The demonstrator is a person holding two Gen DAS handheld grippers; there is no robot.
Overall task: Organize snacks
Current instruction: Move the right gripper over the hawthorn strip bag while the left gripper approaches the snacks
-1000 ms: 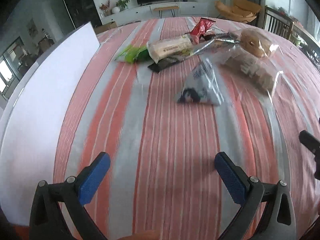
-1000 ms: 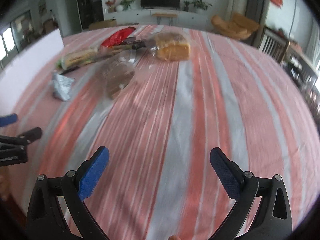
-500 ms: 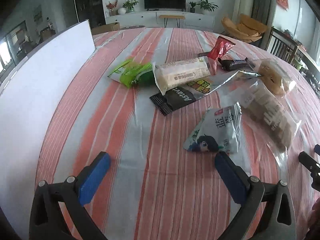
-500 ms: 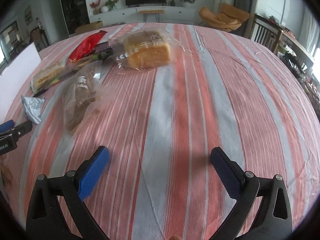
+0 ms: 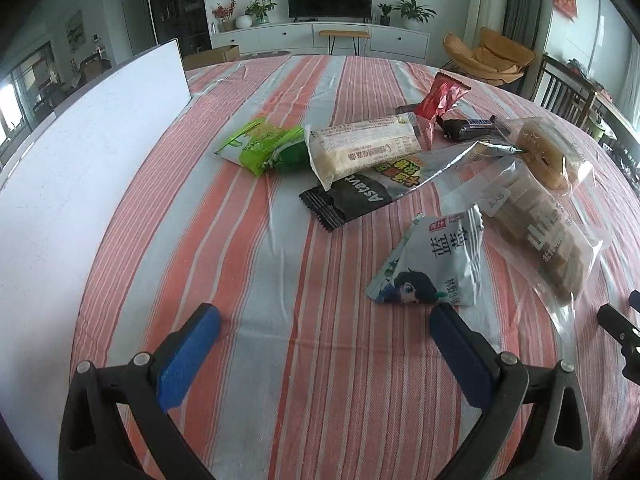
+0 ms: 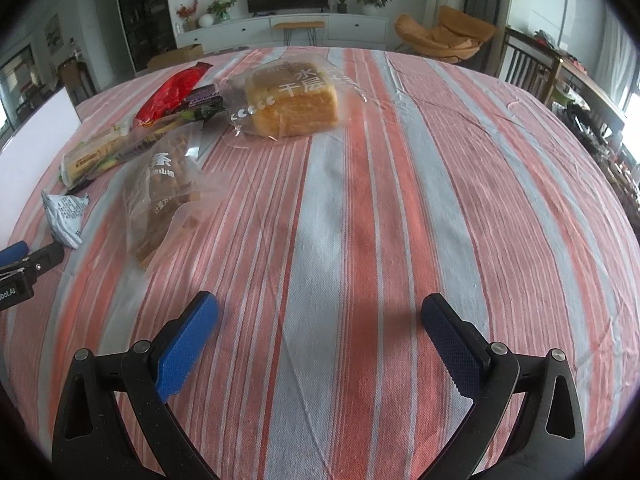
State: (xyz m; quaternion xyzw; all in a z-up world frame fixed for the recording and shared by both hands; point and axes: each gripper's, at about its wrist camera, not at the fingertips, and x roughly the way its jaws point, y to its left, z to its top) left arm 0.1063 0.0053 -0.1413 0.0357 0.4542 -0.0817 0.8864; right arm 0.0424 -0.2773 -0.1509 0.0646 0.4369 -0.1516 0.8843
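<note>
Closer now: left hand-held gripper (image 5: 322,318) nears blueberry pouch (image 5: 434,266) | both wide open, empty | right hand-held gripper (image 6: 318,308) over tablecloth (image 6: 400,200)

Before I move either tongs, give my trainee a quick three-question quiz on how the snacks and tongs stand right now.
1. True or false: the left tongs grip a packet.
2. Which snack lies nearest the left tongs? A) green packet B) blue-and-white pouch C) red wrapper
3. Fill in: in the right wrist view, the bagged loaf lies on the striped ____, far ahead of the open right tongs.

Key: 1. False; both fingers are apart with only cloth between them. 2. B; it lies just ahead of the right finger. 3. tablecloth.
</note>
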